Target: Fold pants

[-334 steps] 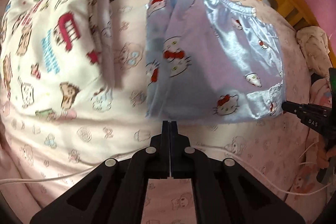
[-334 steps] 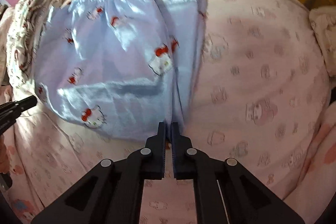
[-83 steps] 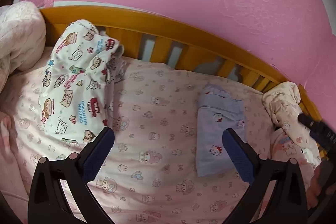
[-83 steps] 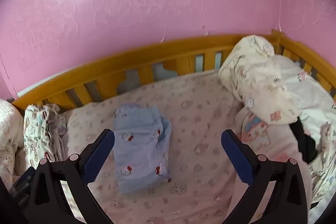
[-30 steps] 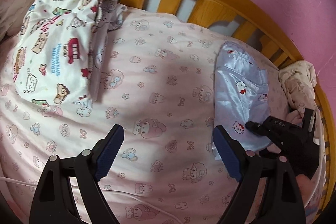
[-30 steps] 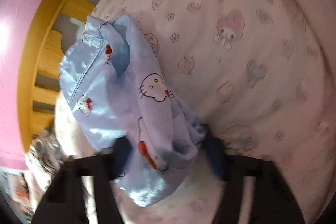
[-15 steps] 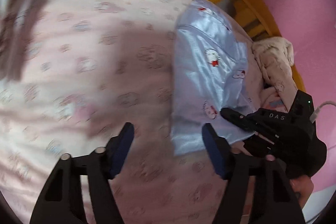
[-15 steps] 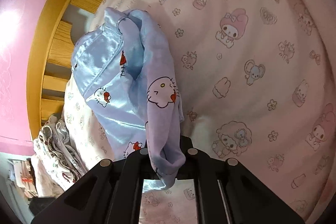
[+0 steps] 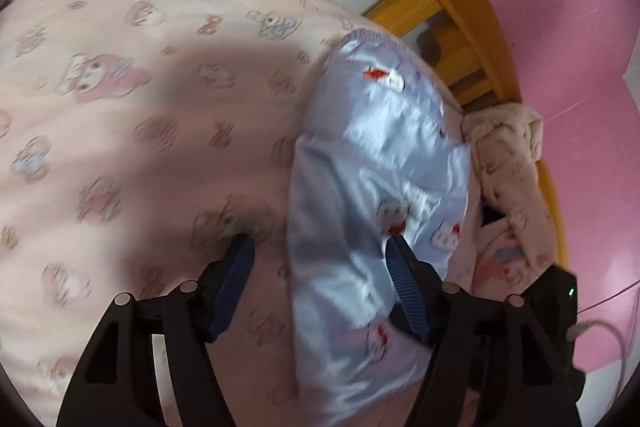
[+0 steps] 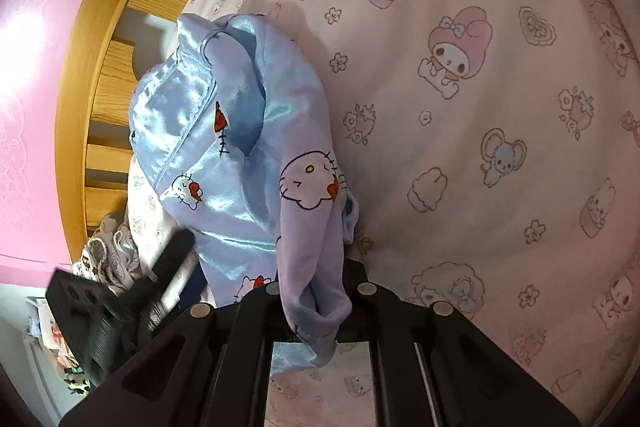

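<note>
the blue satin pants (image 10: pixel 224 163), already a small folded bundle, sit at the far side of the pink printed bedsheet (image 10: pixel 480 107), close to the wooden bed rail (image 10: pixel 80 87) – and the right gripper (image 10: pixel 316 311) has its jaws pinched tight on the near corner, fabric bunched up and spilling over the fingers, so that end rides off the sheet. that looks like a lifting hold, taken at the edge so the layers stay together. the left gripper (image 9: pixel 320 267) comes in at the other near corner, jaws about half wide and opening a touch, one finger (image 9: pixel 232 279) on bare sheet, the other finger (image 9: pixel 404 283) on top of the pants (image 9: pixel 380 187), nothing pressed yet – straddling the edge, i'd say, to take a matching hold. a crumpled beige cloth (image 9: pixel 508 155) lies just beside, against the rail.
</note>
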The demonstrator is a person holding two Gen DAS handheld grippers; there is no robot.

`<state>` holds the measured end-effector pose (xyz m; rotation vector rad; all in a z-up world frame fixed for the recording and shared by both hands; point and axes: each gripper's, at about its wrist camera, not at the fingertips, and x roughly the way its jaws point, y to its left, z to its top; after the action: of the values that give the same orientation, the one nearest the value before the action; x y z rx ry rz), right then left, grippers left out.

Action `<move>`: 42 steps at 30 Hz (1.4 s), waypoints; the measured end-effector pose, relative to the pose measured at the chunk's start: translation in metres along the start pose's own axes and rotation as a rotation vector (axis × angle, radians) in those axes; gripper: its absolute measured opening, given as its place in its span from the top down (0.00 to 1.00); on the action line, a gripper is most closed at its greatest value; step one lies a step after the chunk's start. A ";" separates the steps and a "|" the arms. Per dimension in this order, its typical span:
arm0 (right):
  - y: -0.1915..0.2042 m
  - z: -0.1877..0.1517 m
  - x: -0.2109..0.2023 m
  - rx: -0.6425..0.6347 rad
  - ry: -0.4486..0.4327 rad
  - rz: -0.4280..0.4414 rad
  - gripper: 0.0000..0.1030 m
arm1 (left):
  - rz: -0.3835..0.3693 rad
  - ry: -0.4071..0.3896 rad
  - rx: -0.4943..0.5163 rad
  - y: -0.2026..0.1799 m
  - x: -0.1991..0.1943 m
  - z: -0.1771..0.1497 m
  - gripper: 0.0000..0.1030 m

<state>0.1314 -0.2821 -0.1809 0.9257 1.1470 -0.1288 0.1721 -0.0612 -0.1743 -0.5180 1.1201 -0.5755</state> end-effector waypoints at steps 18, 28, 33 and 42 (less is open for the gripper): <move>-0.010 0.007 -0.004 0.042 0.046 0.047 0.91 | 0.024 0.008 0.096 -0.018 0.017 0.010 0.92; 0.016 0.060 -0.034 -0.092 0.017 0.070 0.30 | 0.289 -0.011 0.248 -0.041 -0.013 0.018 0.94; 0.024 0.077 0.009 -0.147 0.216 0.145 0.29 | 0.301 -0.007 0.192 -0.020 -0.020 0.024 0.94; 0.065 0.055 0.042 -0.449 0.305 0.187 0.19 | 0.291 0.013 0.208 -0.007 -0.023 0.026 0.93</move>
<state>0.2239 -0.2636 -0.1736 0.6568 1.2919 0.4206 0.1876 -0.0490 -0.1447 -0.1670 1.1088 -0.4341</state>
